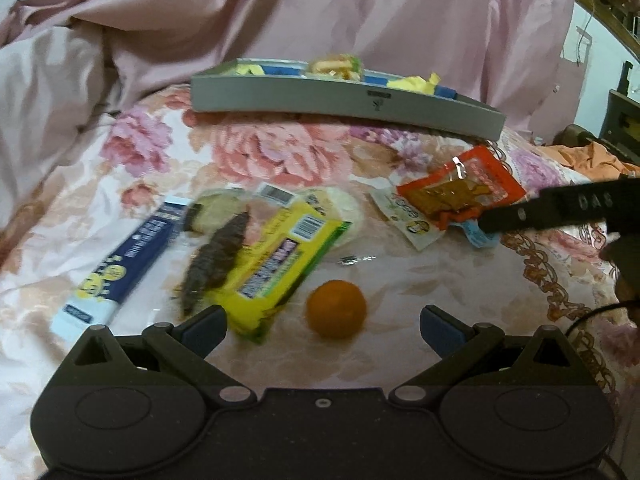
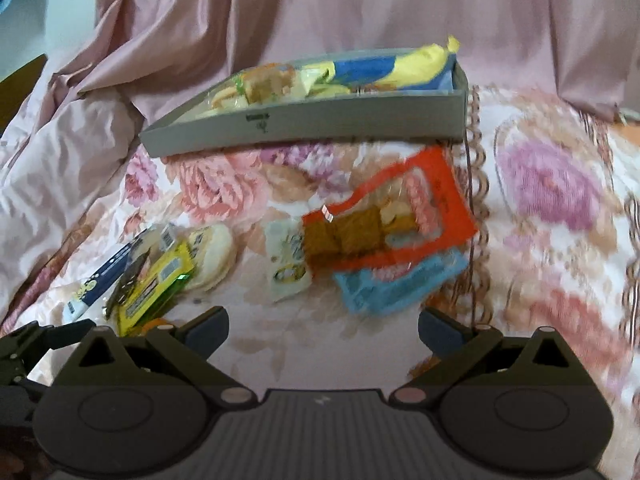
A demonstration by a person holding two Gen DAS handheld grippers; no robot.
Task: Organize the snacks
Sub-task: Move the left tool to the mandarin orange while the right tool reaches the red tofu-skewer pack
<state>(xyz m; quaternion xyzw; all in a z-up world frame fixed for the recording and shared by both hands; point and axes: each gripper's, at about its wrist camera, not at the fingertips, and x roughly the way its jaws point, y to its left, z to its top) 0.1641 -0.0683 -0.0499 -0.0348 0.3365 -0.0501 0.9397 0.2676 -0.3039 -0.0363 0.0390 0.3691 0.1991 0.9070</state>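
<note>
Pink satin curtain fabric (image 1: 360,12) fills the top of both views, and below it you work over a bed covered by a floral quilt (image 1: 248,148) in pinks and purples, with a brown braided trim showing at the right of the left wrist view.

Readable writing is scarce. On the black arm of your right gripper, entering from the right edge of the left wrist view, you can make out the letters "DAS". The grey cardboard tray (image 1: 344,100) at upper centre carries a small dark mark on its front wall, too blurred to read. Barcodes show on the yellow packet (image 1: 276,264), but its lettering is smeared.

The tray is shallow and long, and already holds crinkly yellow-and-blue bags and a clear pack of biscuits. On the quilt in front of it, at centre left of the left wrist view, lie a long navy-and-pale-blue box (image 1: 120,264), the glossy yellow packet, a dark ridged snack in clear wrap (image 1: 216,264) and round pale cakes (image 1: 340,208). A smooth orange (image 1: 336,314) sits just ahead of your left gripper (image 1: 323,322). At centre right, an orange-red pouch (image 2: 392,224) overlaps a light blue packet (image 2: 396,284) and a small white sachet (image 2: 286,260).

Your left fingers (image 1: 204,326) stand wide apart, holding nothing. Your right gripper (image 2: 323,326) is likewise spread and empty, low in its frame.
</note>
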